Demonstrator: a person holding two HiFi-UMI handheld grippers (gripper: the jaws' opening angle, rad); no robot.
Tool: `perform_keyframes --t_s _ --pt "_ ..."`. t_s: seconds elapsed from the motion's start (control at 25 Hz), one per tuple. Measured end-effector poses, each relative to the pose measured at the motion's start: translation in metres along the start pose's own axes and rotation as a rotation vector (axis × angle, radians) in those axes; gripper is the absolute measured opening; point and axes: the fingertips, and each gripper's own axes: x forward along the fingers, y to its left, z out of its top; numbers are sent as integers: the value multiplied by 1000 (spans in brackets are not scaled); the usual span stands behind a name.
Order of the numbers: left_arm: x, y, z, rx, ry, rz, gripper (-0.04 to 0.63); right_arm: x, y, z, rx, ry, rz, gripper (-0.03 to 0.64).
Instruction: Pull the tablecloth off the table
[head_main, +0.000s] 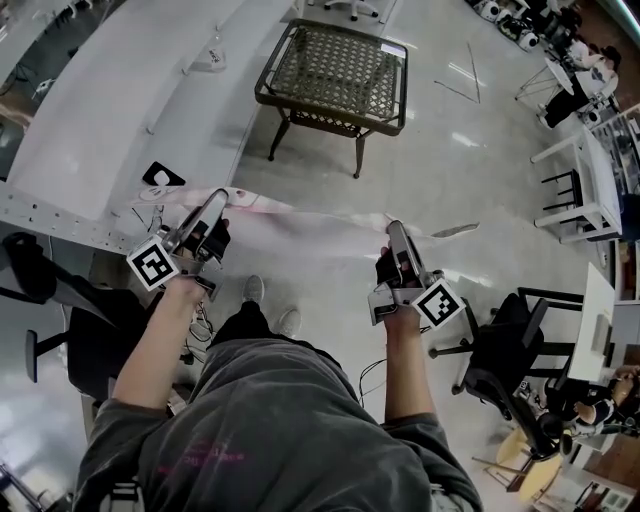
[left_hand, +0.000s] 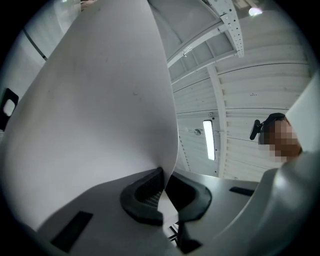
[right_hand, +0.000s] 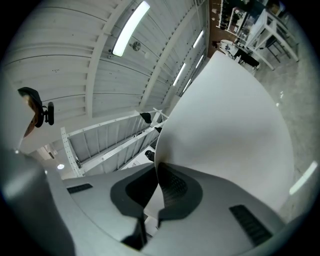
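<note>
Aloft between grippers (head_main: 218, 197) (head_main: 393, 230), tablecloth (head_main: 305, 220) (off table (head_main: 330, 117))

a grey short-sleeved t-shirt (head_main: 290, 420) with pink print is worn; the left gripper (head_main: 214, 198) and right gripper (head_main: 393, 231) are fitted with black-and-white marker cubes (head_main: 152, 265).
</note>
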Motion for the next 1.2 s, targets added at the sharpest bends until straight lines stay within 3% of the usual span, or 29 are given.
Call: perform_keyframes --t_s 0.48,0.68,1.2 --pt "4 -11 7 1 32 -34 2 -5 12 9 -30 -51 -12 5" --pt "6 -18 24 64 56 -74 2 -4 27 8 -41 -74 -24 5" --pt "6 -5 66 -11 50 -140 2 30 52 -4 -77 -89 -55 6"
